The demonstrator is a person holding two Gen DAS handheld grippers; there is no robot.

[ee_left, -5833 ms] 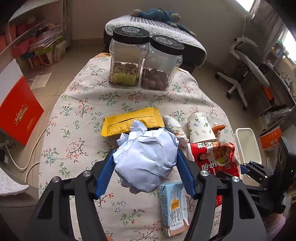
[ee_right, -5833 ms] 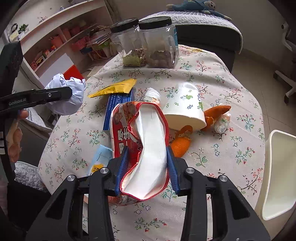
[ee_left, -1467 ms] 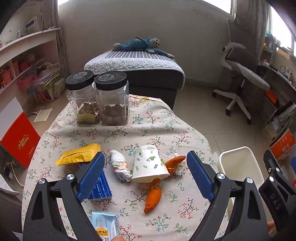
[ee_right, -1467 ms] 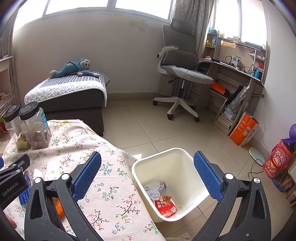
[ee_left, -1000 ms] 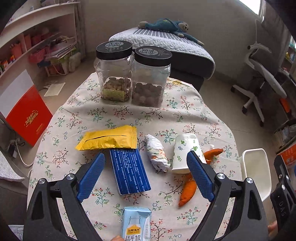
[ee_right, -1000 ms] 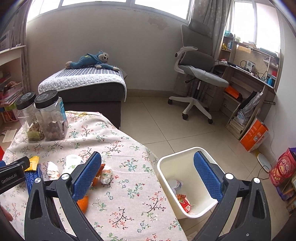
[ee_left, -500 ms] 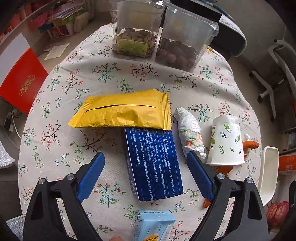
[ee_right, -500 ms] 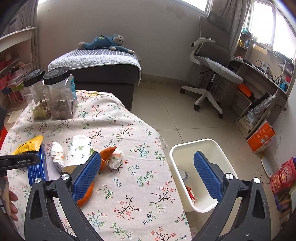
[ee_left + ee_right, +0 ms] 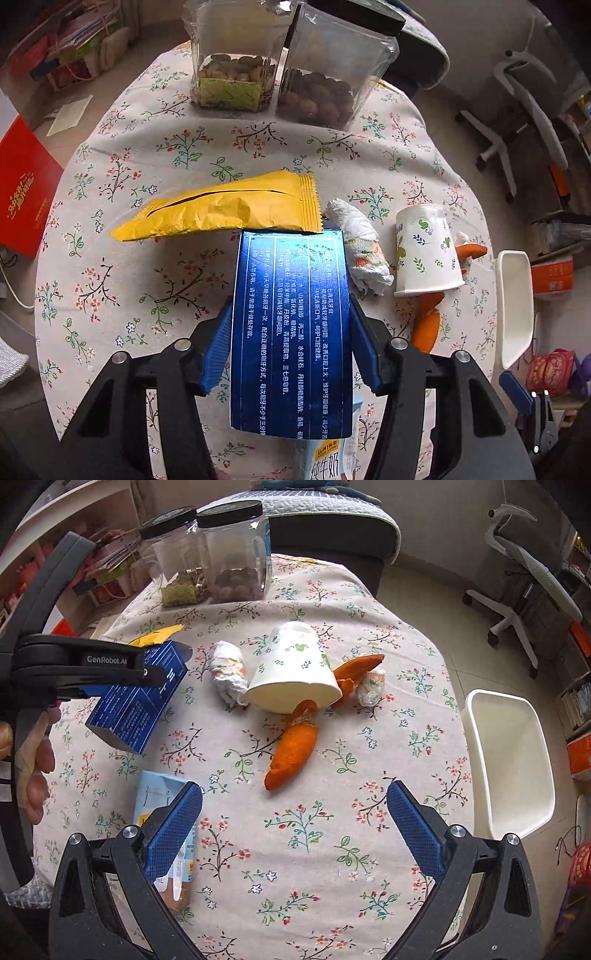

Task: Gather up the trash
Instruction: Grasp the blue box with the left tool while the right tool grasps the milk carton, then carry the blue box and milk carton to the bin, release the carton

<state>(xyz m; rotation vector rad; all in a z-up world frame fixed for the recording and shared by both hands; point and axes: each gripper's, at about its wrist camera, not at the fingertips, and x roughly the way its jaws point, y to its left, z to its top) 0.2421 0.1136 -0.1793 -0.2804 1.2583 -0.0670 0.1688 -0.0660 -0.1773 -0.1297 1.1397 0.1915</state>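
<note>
A dark blue box sits between the closing jaws of my left gripper, and both pads touch its long sides. In the right wrist view the blue box hangs tilted, one end off the cloth, under a left finger. My right gripper stands open above the floral tablecloth with nothing between its fingers. A milk carton lies by its left finger. Beyond lie orange peel, a tipped paper cup, a tissue wad and a yellow wrapper.
A white bin stands on the floor just off the table's right edge. Two black-lidded jars stand at the table's far end. An office chair is at the back right. A person's hand holds the left gripper.
My left gripper has dropped onto the blue box and closed around it, tilting it up. My right gripper has swung down from the bin to over the table.
</note>
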